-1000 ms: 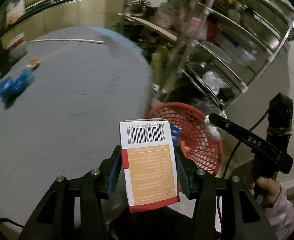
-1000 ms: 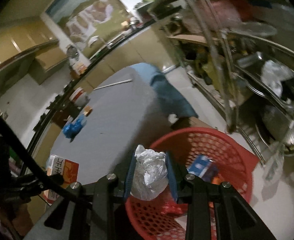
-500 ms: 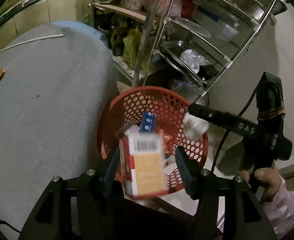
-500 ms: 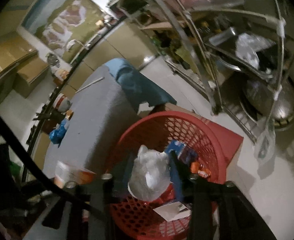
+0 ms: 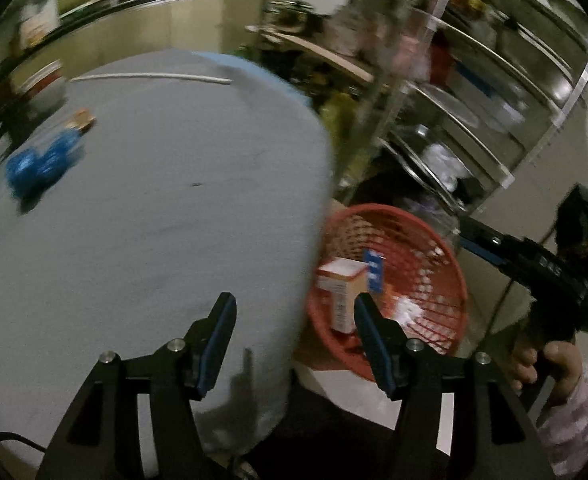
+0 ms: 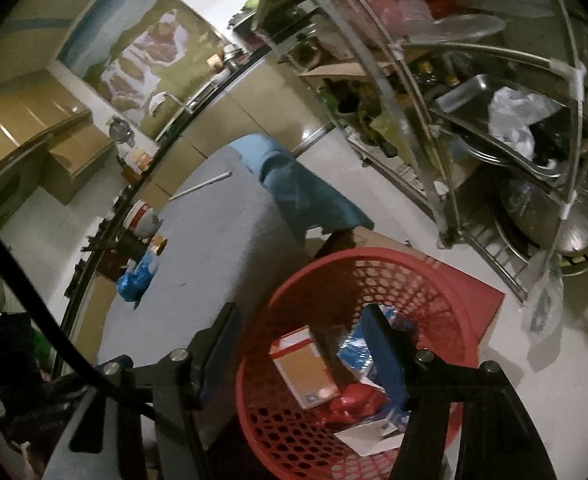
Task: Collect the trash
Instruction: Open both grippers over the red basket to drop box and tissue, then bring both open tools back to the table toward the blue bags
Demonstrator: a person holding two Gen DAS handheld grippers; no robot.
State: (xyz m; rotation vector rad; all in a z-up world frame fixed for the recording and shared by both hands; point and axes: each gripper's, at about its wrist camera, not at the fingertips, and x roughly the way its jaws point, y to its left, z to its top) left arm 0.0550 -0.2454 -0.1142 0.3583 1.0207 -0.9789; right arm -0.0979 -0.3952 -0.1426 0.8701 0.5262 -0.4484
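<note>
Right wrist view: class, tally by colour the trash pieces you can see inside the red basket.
Orange-and-white carton: 1
Blue packet: 1
Red wrapper: 1
White paper: 1
Total: 4 visible
</note>
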